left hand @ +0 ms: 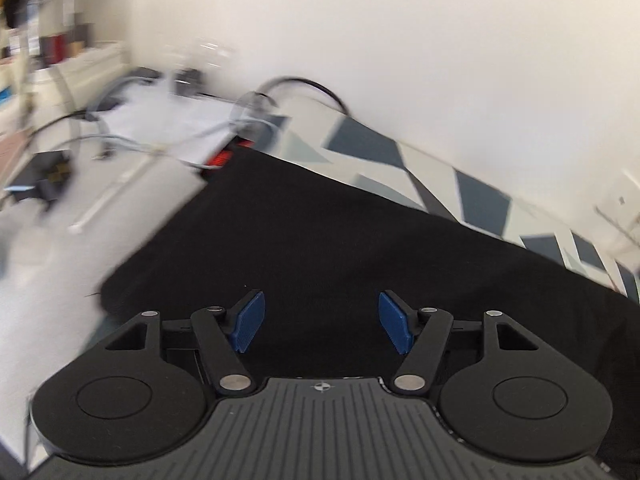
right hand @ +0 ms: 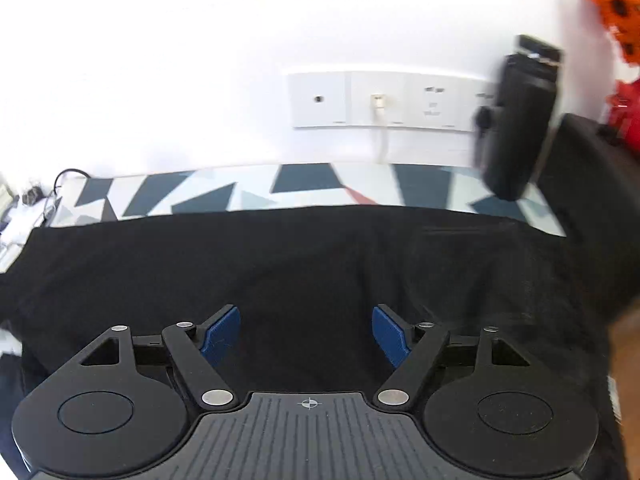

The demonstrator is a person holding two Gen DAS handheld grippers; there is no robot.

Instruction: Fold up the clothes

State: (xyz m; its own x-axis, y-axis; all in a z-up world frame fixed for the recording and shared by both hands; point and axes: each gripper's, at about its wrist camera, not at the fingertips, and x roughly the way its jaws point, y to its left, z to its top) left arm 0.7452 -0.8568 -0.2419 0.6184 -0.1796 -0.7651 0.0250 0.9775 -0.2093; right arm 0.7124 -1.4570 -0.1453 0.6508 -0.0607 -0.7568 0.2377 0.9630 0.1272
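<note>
Black garment (right hand: 300, 264): one item, dark fabric, spread flat across a desk covered by a patterned cloth (right hand: 304, 184) of blue, grey and white triangles; its far hem runs parallel to the desk's back edge, leaving a strip of the cloth bare along the wall, and its left end stops short of the desk's left edge. Left gripper (left hand: 322, 322): tilted downward over the garment near its left end, jaws standing well apart, blue pads (left hand: 250, 320) clear of the fabric, nothing held. Right gripper (right hand: 306, 334): likewise angled down over the middle of the garment, jaws wide, blue pads (right hand: 222, 334) empty and not pressing on the cloth. Surroundings, left wrist view: grey and black cables (left hand: 256, 104) looped at the desk's back left corner, a red-lit item (left hand: 224, 158) touching the garment's far left corner, a white rod (left hand: 108, 196) on the pale surface beyond the left edge, shelving (left hand: 52, 28) blurred further off. Surroundings, right wrist view: white wall socket panel (right hand: 384, 100) with one white plug and lead hanging to the back edge; a black cylindrical device (right hand: 516, 120), blurred, standing at the desk's back right corner; orange flowers (right hand: 612, 4) at upper right. Nothing lies between either gripper and the garment.
</note>
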